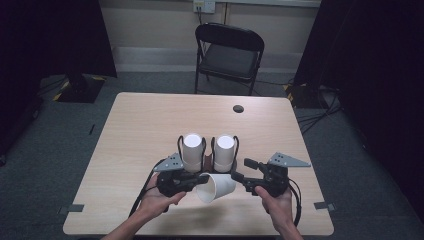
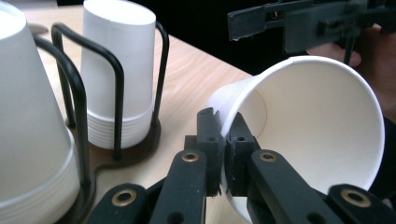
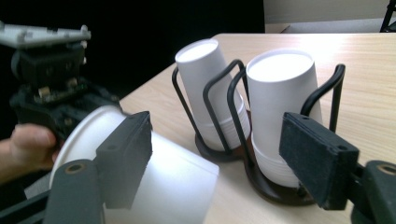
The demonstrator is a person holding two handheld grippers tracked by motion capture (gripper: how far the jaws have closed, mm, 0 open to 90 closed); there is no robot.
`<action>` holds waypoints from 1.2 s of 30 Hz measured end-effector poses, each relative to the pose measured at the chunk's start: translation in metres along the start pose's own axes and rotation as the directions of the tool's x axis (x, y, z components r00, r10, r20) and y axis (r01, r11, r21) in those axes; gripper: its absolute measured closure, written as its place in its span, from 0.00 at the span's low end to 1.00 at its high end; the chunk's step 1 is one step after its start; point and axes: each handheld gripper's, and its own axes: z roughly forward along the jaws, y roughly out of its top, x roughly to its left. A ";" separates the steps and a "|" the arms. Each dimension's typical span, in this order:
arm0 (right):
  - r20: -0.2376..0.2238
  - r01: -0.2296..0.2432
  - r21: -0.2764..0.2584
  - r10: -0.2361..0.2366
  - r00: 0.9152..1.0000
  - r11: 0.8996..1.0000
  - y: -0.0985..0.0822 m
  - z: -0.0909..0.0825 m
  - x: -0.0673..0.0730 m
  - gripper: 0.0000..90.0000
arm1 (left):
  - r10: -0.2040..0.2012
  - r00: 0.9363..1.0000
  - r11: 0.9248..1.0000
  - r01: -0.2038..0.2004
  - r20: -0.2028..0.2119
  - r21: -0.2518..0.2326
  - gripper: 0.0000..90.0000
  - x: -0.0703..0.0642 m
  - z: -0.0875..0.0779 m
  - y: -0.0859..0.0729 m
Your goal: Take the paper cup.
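1. The surface [image 1: 150, 125] is a rectangular top of pale wood-grain laminate with rounded corners.
2. A small round dark cable hole [image 1: 238, 108] sits near the far edge, right of the middle.
3. A black wire double cup holder [image 1: 208, 161] stands on the surface, nearer the near edge than the far one, about midway between the left and right edges.
4. In the holder's left ring stands a stack of white paper cups, upside down [image 1: 192, 150]; in its right ring, just beside, stands a second upside-down stack of white paper cups [image 1: 224, 151].
5. Small grey tabs [image 1: 75, 208] stick out at the near left and near right corners.
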 end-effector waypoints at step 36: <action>-0.100 0.299 0.232 -0.283 0.954 0.926 -0.030 0.020 0.028 0.16 | -0.109 0.994 0.982 0.104 0.021 0.157 0.97 0.008 0.000 0.012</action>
